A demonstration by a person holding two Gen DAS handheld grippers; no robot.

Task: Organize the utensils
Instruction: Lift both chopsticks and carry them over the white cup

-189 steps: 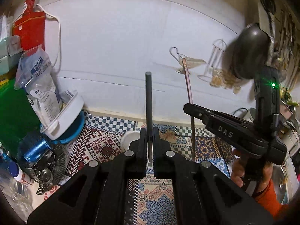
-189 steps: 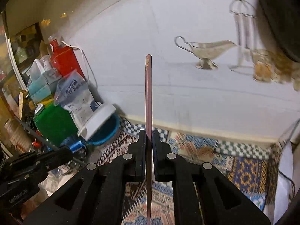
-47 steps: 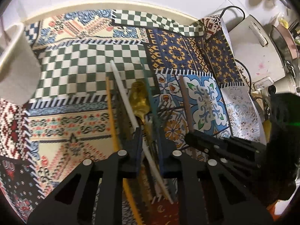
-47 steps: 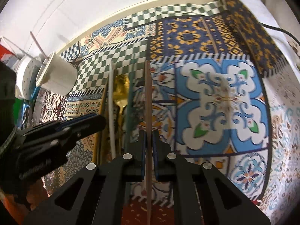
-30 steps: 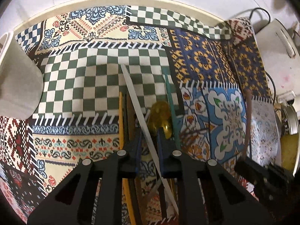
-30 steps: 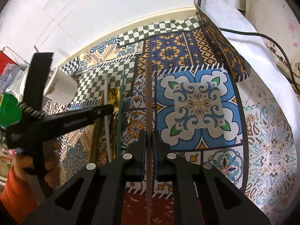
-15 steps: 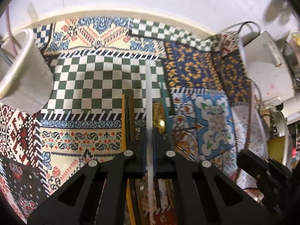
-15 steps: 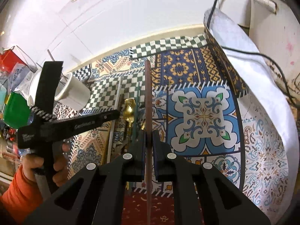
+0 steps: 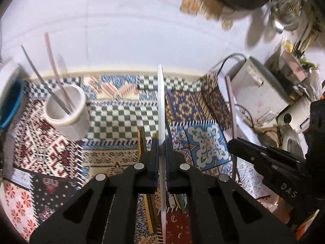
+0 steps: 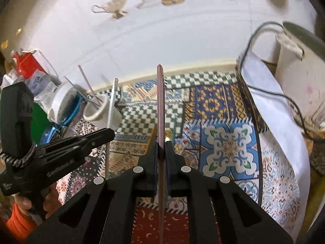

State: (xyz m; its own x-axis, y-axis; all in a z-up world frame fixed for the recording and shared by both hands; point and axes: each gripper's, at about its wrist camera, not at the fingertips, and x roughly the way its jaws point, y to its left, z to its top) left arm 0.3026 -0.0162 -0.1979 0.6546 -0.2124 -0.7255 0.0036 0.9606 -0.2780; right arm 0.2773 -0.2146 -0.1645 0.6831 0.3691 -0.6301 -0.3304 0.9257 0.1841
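Note:
My left gripper (image 9: 160, 142) is shut on a white chopstick (image 9: 160, 101) and holds it upright above the patterned cloth. My right gripper (image 10: 161, 142) is shut on a brown chopstick (image 10: 160, 101), also lifted; it also shows in the left wrist view (image 9: 230, 105). A white cup (image 9: 67, 111) with two sticks in it stands at the back left; it also shows in the right wrist view (image 10: 97, 107). More utensils, a yellow and a dark stick (image 9: 143, 140) and a gold spoon (image 10: 168, 134), lie on the cloth under the grippers.
A white appliance with a cable (image 9: 262, 93) stands at the right. A blue bowl (image 10: 67, 118), a green box (image 10: 39, 116) and a red carton (image 10: 26, 65) crowd the left. The white wall (image 9: 121, 40) is close behind.
My left gripper has closed on the white chopstick and lifted it off the pile. Both grippers have risen and tilted up toward the wall. The right one still holds the brown chopstick.

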